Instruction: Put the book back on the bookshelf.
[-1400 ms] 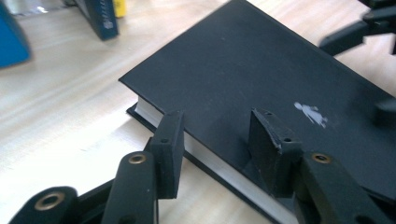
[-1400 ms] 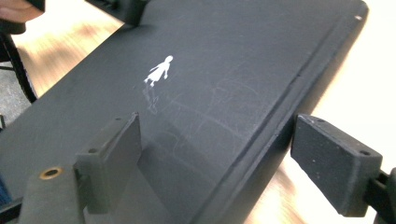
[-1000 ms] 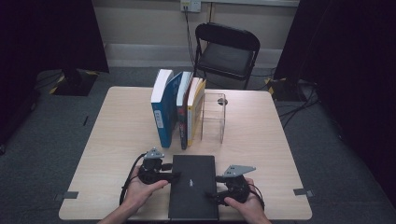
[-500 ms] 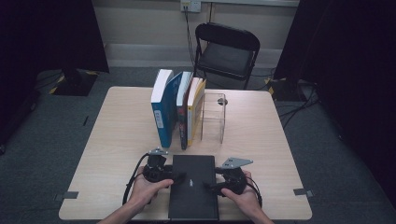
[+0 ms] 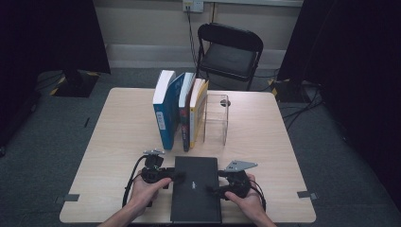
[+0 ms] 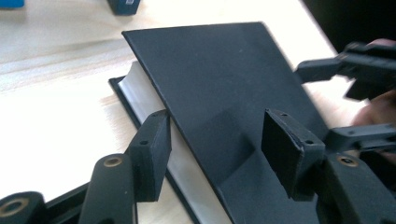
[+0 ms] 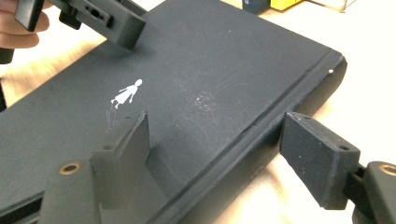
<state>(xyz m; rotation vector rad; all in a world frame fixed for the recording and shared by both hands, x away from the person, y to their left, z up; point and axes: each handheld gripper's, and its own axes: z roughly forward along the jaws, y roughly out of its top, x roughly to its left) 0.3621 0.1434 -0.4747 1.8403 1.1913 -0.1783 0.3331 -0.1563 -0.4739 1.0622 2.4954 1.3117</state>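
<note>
Lying flat at the near edge of the table [image 5: 118, 142], a black book [image 5: 195, 189] is flanked by both grippers. Its front cover is seen lifted at the left edge, white pages showing beneath, with the left gripper [image 6: 215, 144] straddling that raised cover; its jaws have just been closing, though a gap remains on each side. The right gripper [image 7: 215, 154] is held spread across the book's spine edge, its pads not pressing. Farther back, a row of upright books [image 5: 179, 111] is set against a clear stand [image 5: 217, 118]. Beyond the table a black chair [image 5: 230, 54] is placed.
</note>
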